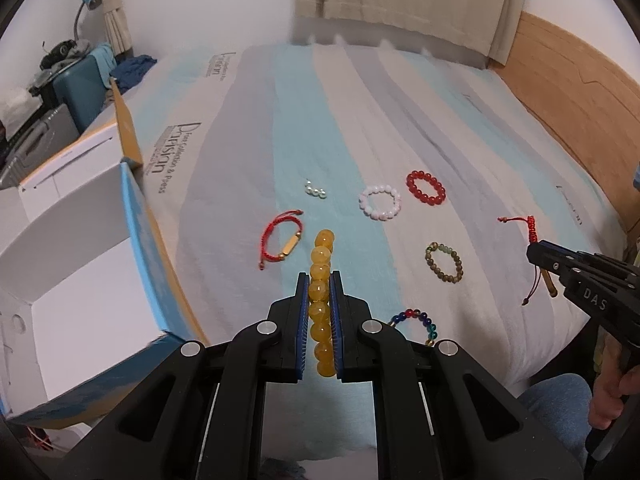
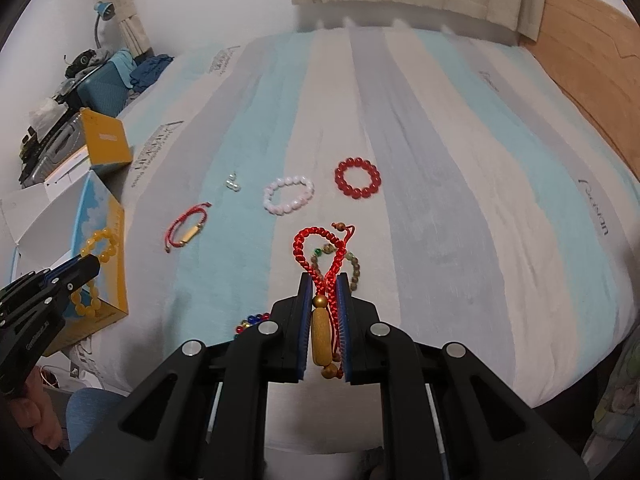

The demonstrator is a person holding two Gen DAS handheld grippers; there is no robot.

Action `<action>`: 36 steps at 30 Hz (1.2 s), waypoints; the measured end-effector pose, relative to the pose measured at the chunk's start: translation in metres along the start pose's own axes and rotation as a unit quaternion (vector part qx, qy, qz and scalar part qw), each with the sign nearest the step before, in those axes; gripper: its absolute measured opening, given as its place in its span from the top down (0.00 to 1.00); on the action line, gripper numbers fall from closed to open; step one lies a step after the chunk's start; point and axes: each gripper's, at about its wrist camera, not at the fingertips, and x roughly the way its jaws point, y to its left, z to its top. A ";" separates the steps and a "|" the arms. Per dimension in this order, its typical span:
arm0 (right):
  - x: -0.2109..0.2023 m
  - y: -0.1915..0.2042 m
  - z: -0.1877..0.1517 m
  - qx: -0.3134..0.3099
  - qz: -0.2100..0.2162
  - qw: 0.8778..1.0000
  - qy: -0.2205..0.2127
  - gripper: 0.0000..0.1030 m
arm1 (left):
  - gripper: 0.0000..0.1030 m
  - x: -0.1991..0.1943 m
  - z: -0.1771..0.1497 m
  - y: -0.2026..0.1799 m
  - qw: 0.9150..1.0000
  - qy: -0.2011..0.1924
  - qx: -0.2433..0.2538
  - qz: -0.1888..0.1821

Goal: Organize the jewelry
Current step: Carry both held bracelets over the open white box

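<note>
Clamping a yellow amber-bead bracelet lengthwise in the left gripper, nearer the open white box at left; right gripper clenching a red braided cord bracelet.

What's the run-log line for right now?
left claw: shut on yellow bead bracelet | right claw: shut on red cord bracelet | box: open, unfilled

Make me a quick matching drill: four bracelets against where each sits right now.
1. yellow bracelet
2. braided red bracelet
3. white bracelet
4. rainbow bracelet

A. flat on the bed, beside the red bead bracelet
B. in the left gripper
C. on the bed, partly behind a gripper
D. in the right gripper

Pairs: 1-B, 2-D, 3-A, 4-C
</note>
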 end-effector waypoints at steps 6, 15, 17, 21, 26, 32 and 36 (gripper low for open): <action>-0.005 0.009 0.002 -0.003 -0.001 1.000 0.005 0.89 | 0.91 -0.009 0.000 0.015 1.000 0.002 -0.008 0.009; -0.017 0.042 0.010 -0.019 0.011 1.000 -0.006 0.89 | 0.91 -0.038 0.004 0.040 1.000 -0.020 -0.015 0.016; -0.019 0.054 0.013 -0.027 0.016 0.999 -0.009 0.89 | 0.91 -0.045 0.005 0.050 0.999 -0.026 -0.018 0.021; -0.021 0.078 0.019 -0.042 0.023 0.999 -0.012 0.89 | 0.91 -0.053 0.004 0.072 0.998 -0.031 -0.031 0.034; -0.021 0.105 0.022 -0.061 0.029 0.998 -0.010 0.89 | 0.91 -0.061 0.001 0.092 0.998 -0.032 -0.044 0.043; -0.023 0.135 0.026 -0.083 0.038 0.996 -0.014 0.89 | 0.91 -0.070 -0.006 0.118 0.996 -0.030 -0.057 0.056; -0.023 0.159 0.028 -0.096 0.046 0.994 -0.015 0.89 | 0.91 -0.074 -0.010 0.138 0.995 -0.029 -0.068 0.067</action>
